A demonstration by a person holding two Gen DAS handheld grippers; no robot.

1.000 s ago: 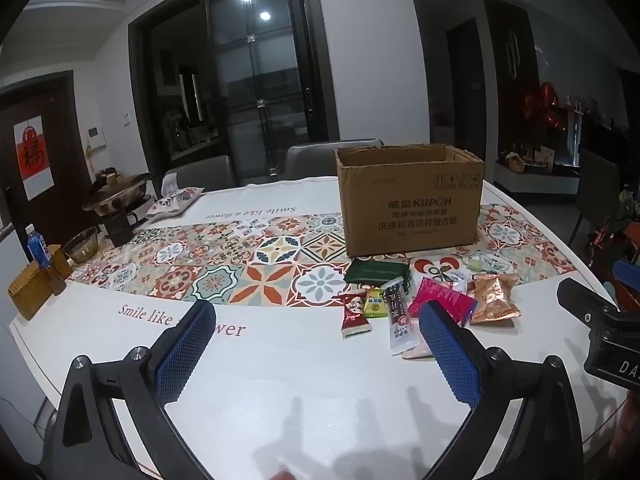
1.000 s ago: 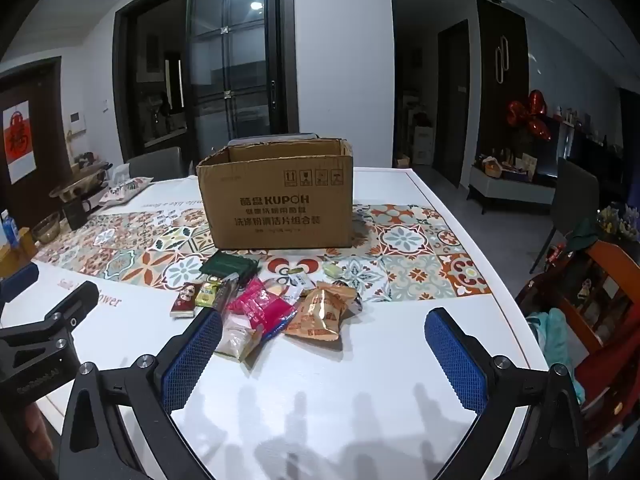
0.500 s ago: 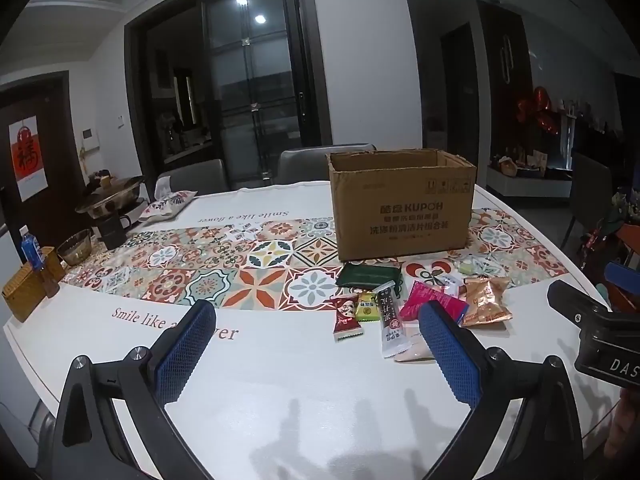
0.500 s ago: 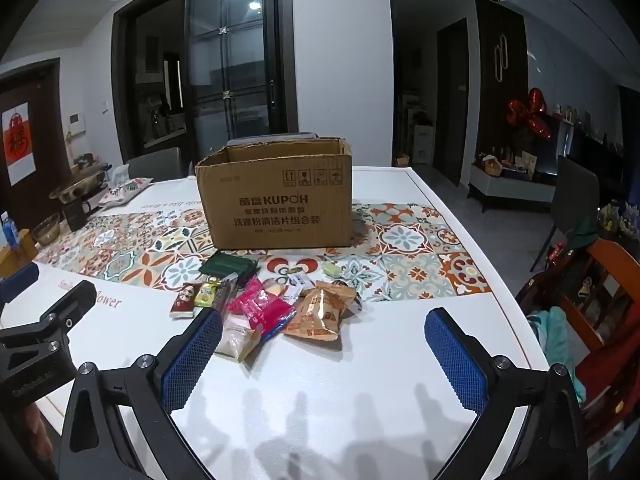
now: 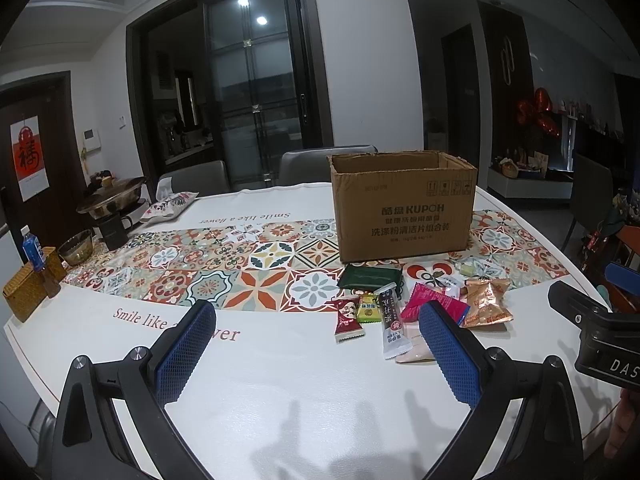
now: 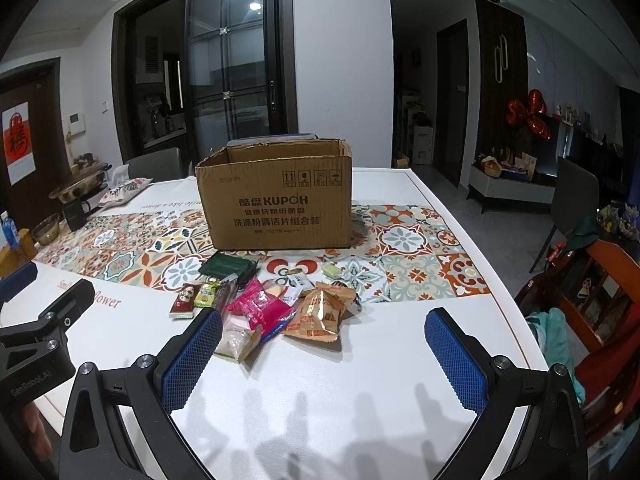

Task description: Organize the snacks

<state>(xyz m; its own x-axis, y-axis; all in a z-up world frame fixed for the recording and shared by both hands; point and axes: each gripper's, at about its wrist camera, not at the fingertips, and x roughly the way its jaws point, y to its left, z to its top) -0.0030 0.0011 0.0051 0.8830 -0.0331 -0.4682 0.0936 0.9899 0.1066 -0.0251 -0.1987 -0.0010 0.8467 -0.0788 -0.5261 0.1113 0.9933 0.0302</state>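
Note:
An open cardboard box [image 5: 404,208] [image 6: 276,204] stands on the patterned runner. In front of it lies a loose pile of snack packets: a dark green pouch [image 5: 369,277] [image 6: 229,269], a red packet [image 5: 347,318] [image 6: 184,299], a pink packet [image 5: 434,307] [image 6: 260,310] and an orange-gold bag [image 5: 486,304] [image 6: 322,312]. My left gripper [image 5: 316,354] hovers open above the white tabletop, short of the pile and left of it. My right gripper [image 6: 320,360] is open too, just short of the pile, nothing between its fingers.
The white table [image 5: 280,380] carries a pot [image 5: 112,196], a black mug [image 5: 114,228], a glass bowl [image 5: 76,247], a wicker box [image 5: 26,292] and a water bottle [image 5: 34,252] at the left end. Grey chairs [image 5: 320,164] stand behind it. An orange chair [image 6: 600,292] is right of the table.
The left gripper has drifted slightly, so the box and snacks sit a little further left in its view. The right view is almost unchanged. Both grippers stay open.

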